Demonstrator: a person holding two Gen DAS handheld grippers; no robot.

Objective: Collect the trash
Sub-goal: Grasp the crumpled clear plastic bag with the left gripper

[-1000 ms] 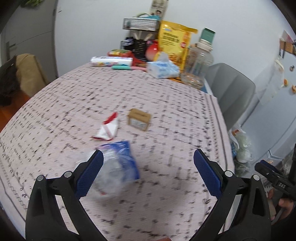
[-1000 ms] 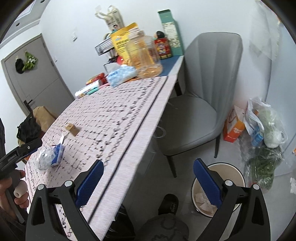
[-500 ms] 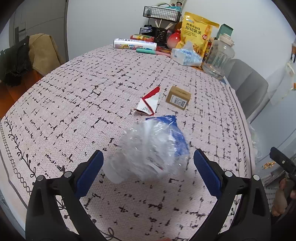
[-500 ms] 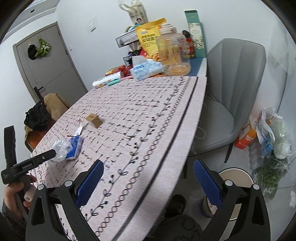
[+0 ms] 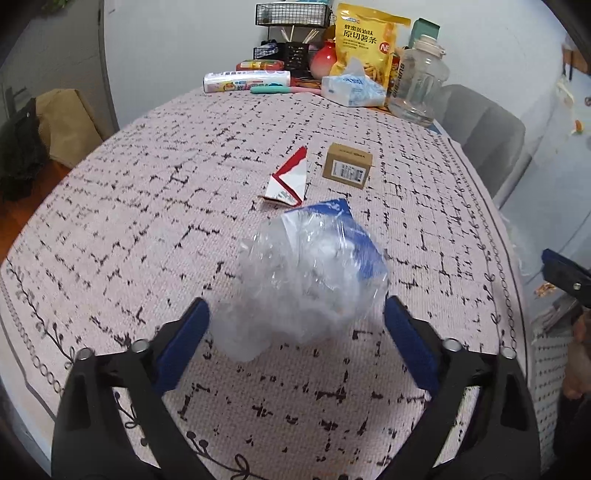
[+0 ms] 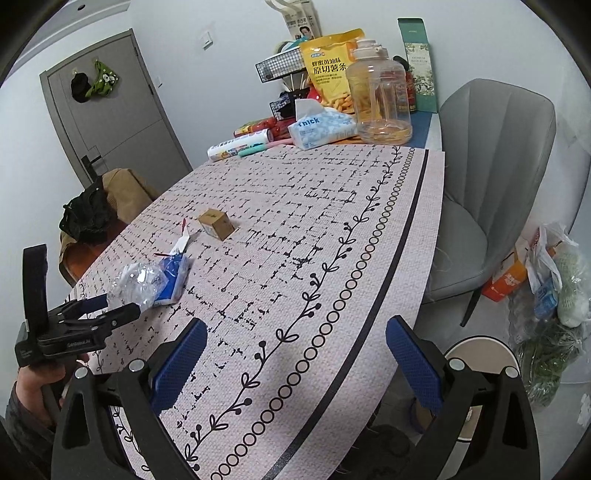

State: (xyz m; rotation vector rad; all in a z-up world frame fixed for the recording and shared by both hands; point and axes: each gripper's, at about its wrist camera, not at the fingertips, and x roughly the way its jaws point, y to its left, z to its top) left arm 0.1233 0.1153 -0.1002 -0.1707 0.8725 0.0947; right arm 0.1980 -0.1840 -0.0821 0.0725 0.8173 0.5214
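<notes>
A crumpled clear and blue plastic wrapper (image 5: pixel 310 280) lies on the patterned tablecloth (image 5: pixel 147 206), its near end between the open blue pads of my left gripper (image 5: pixel 295 343). Behind it lie a red and white torn carton piece (image 5: pixel 288 181) and a small brown cardboard box (image 5: pixel 347 166). In the right wrist view the wrapper (image 6: pixel 151 282), the carton piece (image 6: pixel 181 240) and the box (image 6: pixel 217 224) lie at left, with my left gripper (image 6: pixel 114 308) at the wrapper. My right gripper (image 6: pixel 295 354) is open and empty above the table's near right edge.
At the table's far end stand a clear jug (image 6: pixel 380 99), a yellow snack bag (image 6: pixel 328 70), a tissue pack (image 6: pixel 321 127) and a wire rack (image 5: pixel 291 14). A grey chair (image 6: pixel 491 166) stands at right. A white bin (image 6: pixel 476 354) and bags (image 6: pixel 554 266) are on the floor.
My left gripper has moved forward, so the wrapper now sits between its pads. My right gripper has swung left from the floor and bin toward the table.
</notes>
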